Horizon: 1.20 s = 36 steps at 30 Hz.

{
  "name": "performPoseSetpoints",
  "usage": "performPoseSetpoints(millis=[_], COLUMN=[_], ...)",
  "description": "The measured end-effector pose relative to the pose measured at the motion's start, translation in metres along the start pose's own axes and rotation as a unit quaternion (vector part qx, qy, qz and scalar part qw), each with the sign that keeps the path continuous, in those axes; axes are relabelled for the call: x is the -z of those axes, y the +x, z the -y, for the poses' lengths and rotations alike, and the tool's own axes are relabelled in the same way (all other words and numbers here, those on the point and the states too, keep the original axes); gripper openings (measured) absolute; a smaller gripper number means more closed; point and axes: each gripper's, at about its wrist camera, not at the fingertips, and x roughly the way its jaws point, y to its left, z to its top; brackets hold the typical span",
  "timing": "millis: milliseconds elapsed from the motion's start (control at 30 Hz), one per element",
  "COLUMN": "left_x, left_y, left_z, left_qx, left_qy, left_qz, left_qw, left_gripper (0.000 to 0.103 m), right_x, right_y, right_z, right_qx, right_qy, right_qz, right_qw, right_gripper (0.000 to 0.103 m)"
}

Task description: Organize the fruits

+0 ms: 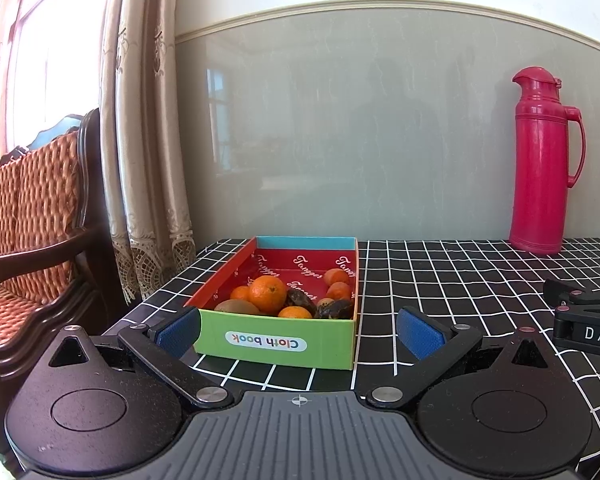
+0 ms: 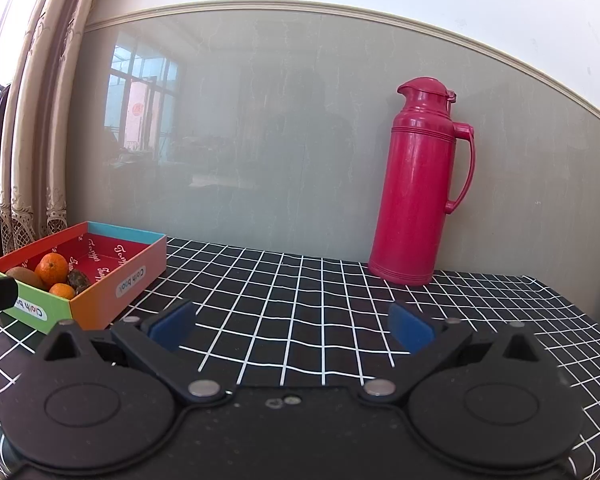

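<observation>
We are holding the left gripper spread wide just before the box, and the right gripper spread over bare tablecloth. Inside the box we are counting five oranges, one kiwi and two dark fruits too shadowed to name. One red thermos is standing by the wall

My left wrist view low over the checked tablecloth, facing the near fruit box, my right wrist view facing the flask, both sharing box, flask, wall.
</observation>
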Motion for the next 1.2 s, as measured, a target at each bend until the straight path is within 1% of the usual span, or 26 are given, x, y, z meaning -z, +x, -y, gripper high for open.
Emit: performPoseSetpoints(millis=[733,867,1067,1133,1200], left_x=[-0.0001,0.0007,0.0006,0.0006,0.0006], left_y=[-0.0009,-0.0048,-0.0063,-0.0087,-0.0085], left_z=[0.0017,-0.0003,-0.0015,-0.004,-0.0045], left_qx=[0.003,0.002,-0.004,-0.002,0.001], left_qy=[0.006,-0.001,-0.006,-0.015,-0.017], left_qz=[0.003,0.017,0.024,0.034,0.034], left_qw=[1.0,0.9999,0.9997,0.9993,0.9993], left_gripper=[0.103,0.103,0.103,0.103,0.103], right_x=[0.0004,0.0,-0.0005,-0.0004,-0.0004], right_y=[0.0002,0.0001,0.0007,0.0002,0.0003], right_z=[-0.0008,-0.0002,0.0012,0.001,0.0008], right_qx=[0.0,0.0,0.001,0.002,0.002], right_qy=[0.0,0.002,0.003,0.003,0.003], right_qz=[0.0,0.0,-0.001,-0.001,-0.001], right_qw=[1.0,1.0,1.0,1.0,1.0], right_gripper=[0.103,0.103,0.103,0.103,0.103])
